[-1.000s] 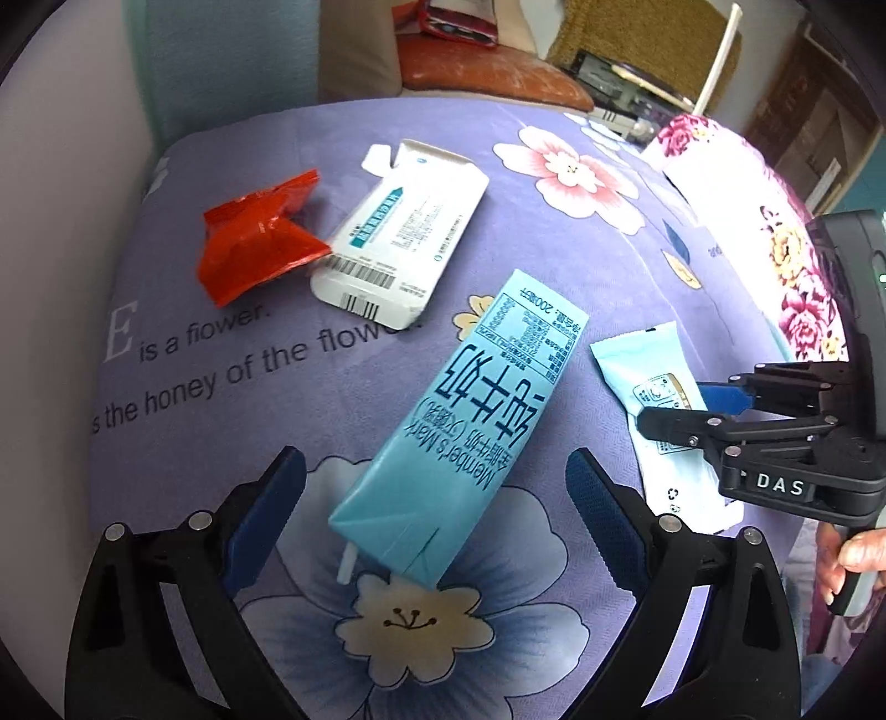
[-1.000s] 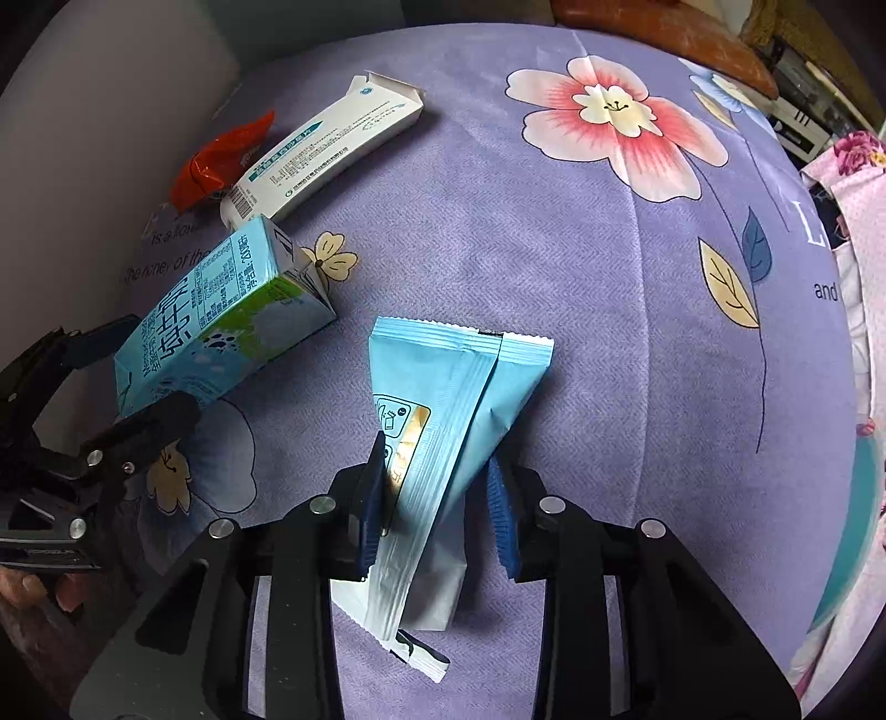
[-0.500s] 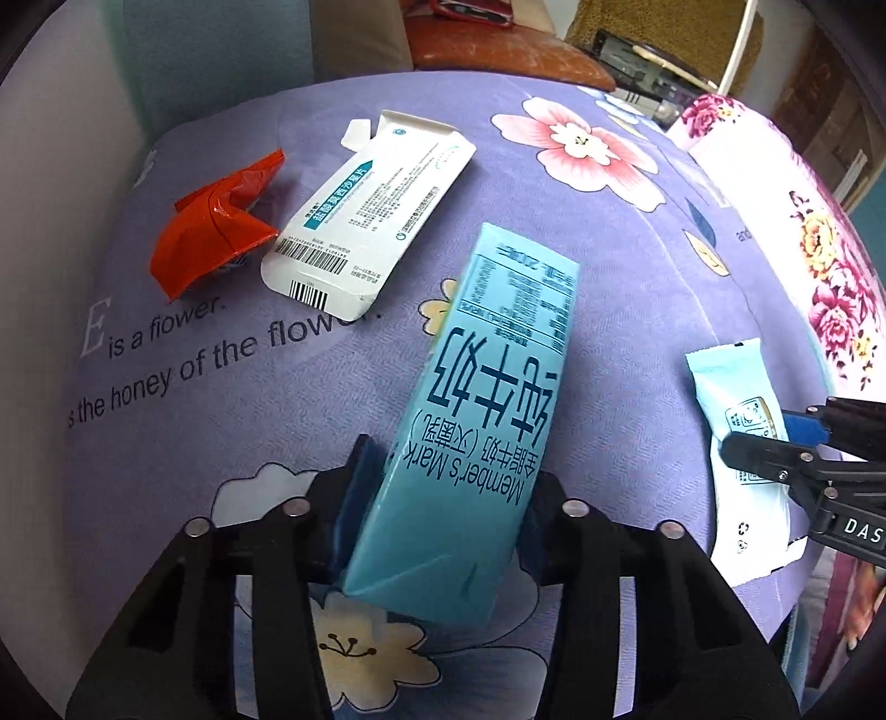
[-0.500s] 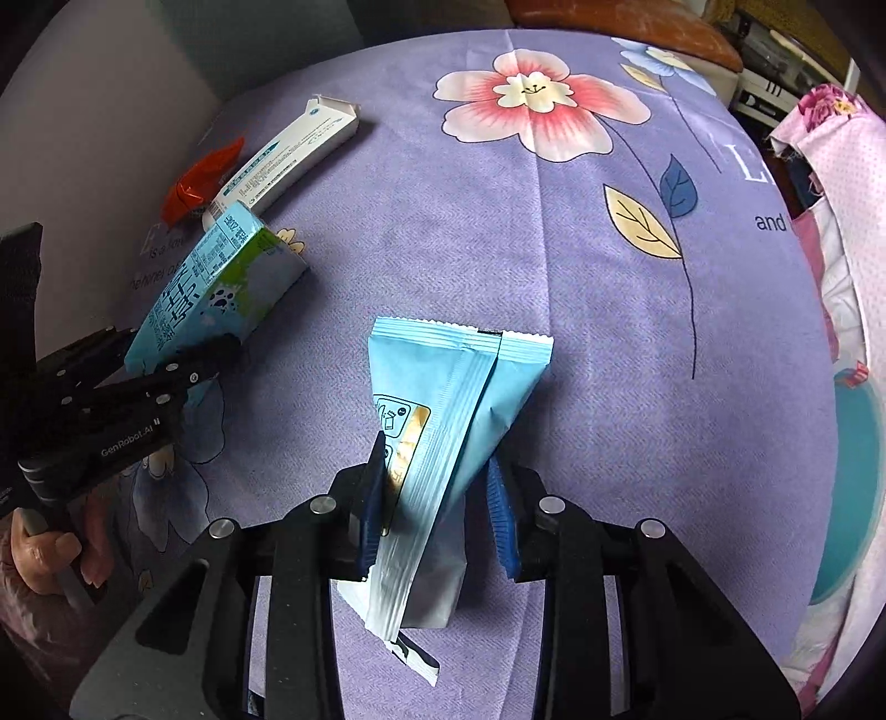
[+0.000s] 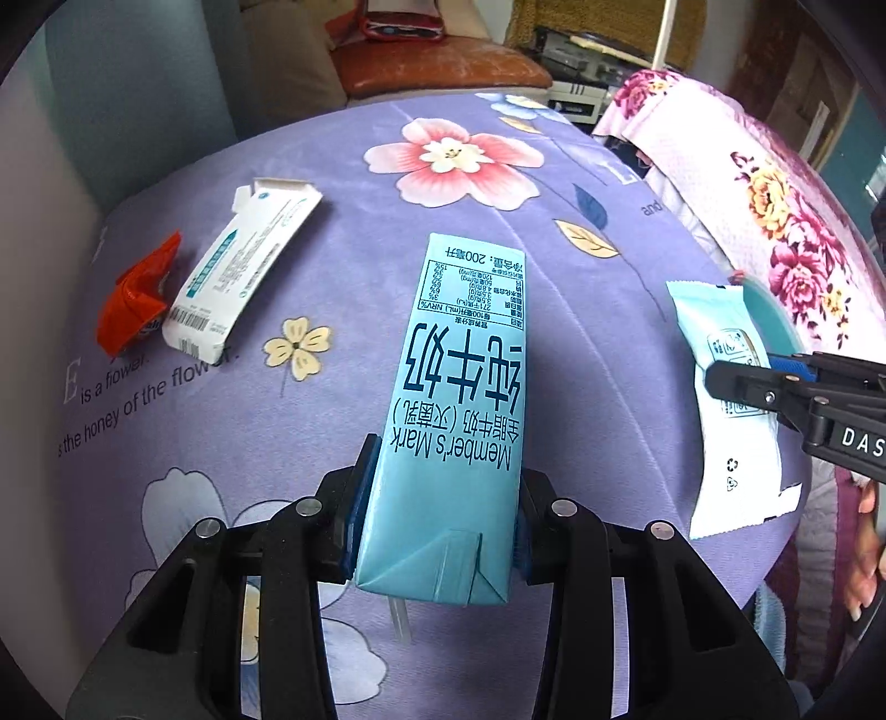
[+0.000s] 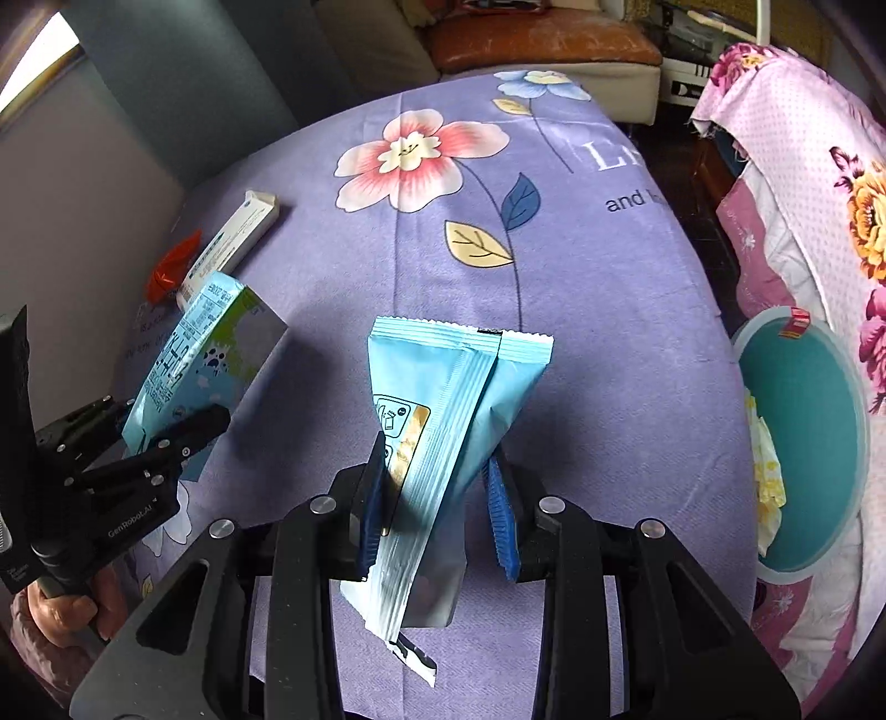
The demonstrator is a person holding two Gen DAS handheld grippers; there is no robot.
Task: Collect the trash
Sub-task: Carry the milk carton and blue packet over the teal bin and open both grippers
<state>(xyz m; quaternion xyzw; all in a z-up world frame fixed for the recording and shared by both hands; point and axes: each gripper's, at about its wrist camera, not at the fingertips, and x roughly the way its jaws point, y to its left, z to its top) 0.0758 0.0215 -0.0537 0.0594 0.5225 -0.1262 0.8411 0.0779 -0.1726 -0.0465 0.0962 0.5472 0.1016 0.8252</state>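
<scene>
My left gripper [image 5: 437, 515] is shut on a light blue milk carton [image 5: 459, 399] and holds it above the purple flowered tablecloth [image 5: 554, 288]; the carton also shows in the right wrist view [image 6: 199, 354]. My right gripper [image 6: 437, 498] is shut on a light blue snack wrapper [image 6: 448, 410], lifted off the cloth; the wrapper shows at the right of the left wrist view [image 5: 725, 399]. A white flat box [image 5: 243, 271] and a red crumpled wrapper [image 5: 135, 299] lie on the cloth at the far left.
A teal round bin [image 6: 803, 443] with some trash inside stands below the table's right edge. A pink flowered cloth [image 6: 803, 183] covers furniture on the right. A sofa [image 6: 537, 39] is behind the table. A wall runs along the left.
My left gripper closed on the milk carton and lifted it. Both grippers rose from the table with their items, and the teal bin came into the right wrist view.
</scene>
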